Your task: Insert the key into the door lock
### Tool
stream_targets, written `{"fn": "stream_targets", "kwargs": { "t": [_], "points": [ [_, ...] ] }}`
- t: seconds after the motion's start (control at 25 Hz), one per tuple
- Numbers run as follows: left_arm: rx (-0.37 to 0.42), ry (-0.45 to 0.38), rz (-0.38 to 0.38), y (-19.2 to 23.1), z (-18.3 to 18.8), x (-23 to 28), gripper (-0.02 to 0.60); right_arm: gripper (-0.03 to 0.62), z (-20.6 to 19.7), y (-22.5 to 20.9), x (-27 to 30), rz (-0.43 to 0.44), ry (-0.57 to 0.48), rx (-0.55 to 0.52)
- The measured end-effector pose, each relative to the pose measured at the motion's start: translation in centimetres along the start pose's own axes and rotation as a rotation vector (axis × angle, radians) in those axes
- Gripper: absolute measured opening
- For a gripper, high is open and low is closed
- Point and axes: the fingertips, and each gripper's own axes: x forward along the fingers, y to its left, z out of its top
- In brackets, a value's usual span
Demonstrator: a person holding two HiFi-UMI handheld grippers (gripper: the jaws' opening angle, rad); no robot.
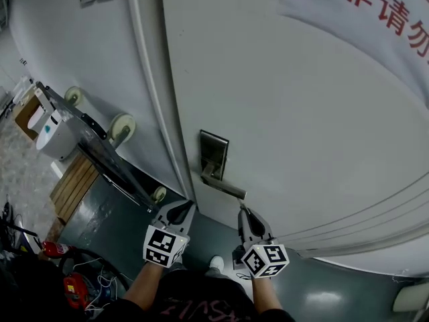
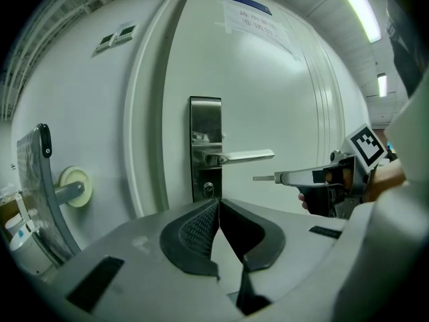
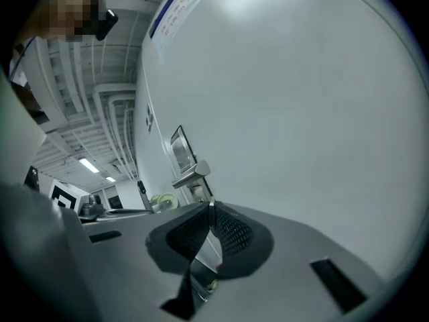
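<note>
A white door (image 1: 315, 113) carries a steel lock plate (image 1: 213, 154) with a lever handle (image 1: 224, 187). In the left gripper view the keyhole (image 2: 208, 190) sits low on the plate (image 2: 205, 126), under the handle (image 2: 241, 156). My right gripper (image 1: 242, 210) is shut on a key (image 2: 263, 178), whose blade points left toward the plate, just below the handle's tip and short of the keyhole. The key's thin edge (image 3: 212, 212) shows between the right gripper's (image 3: 211, 210) pads. My left gripper (image 1: 188, 206) hangs below the plate, shut and empty (image 2: 218, 204).
A tilted cart (image 1: 87, 139) with cream wheels (image 1: 123, 126) leans on the wall left of the door. A wooden pallet (image 1: 74, 183), a white device (image 1: 50, 129) and cables (image 1: 87, 284) lie on the floor at left. A red-lettered sign (image 1: 389, 12) is on the door's upper right.
</note>
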Motion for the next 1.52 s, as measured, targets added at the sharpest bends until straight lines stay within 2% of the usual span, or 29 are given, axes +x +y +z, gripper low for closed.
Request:
{"fn": "stream_targets", "kwargs": {
  "t": [0.36, 0.8, 1.08, 1.32, 1.52],
  "points": [
    [0.020, -0.039, -0.101, 2.7, 0.2, -1.2, 0.017, 0.080, -0.7, 2.6, -0.2, -0.123, -0.039, 0.028],
    [0.077, -0.050, -0.234, 6.1, -0.7, -2.7, 0.016, 0.080, -2.1, 6.2, 1.1, -0.223, -0.147, 0.157],
    [0.092, -0.066, -0.299, 7.6, -1.2, -3.4, 0.017, 0.080, -3.6, 7.8, 1.5, -0.256, -0.221, 0.318],
    [0.099, -0.072, -0.348, 7.3, -1.5, -4.1, 0.017, 0.080, -4.3, 9.4, 1.5, -0.277, -0.229, 0.356],
    [0.091, -0.096, -0.347, 7.4, -1.4, -4.7, 0.017, 0.080, -4.2, 9.4, 1.5, -0.270, -0.268, 0.441]
  ]
}}
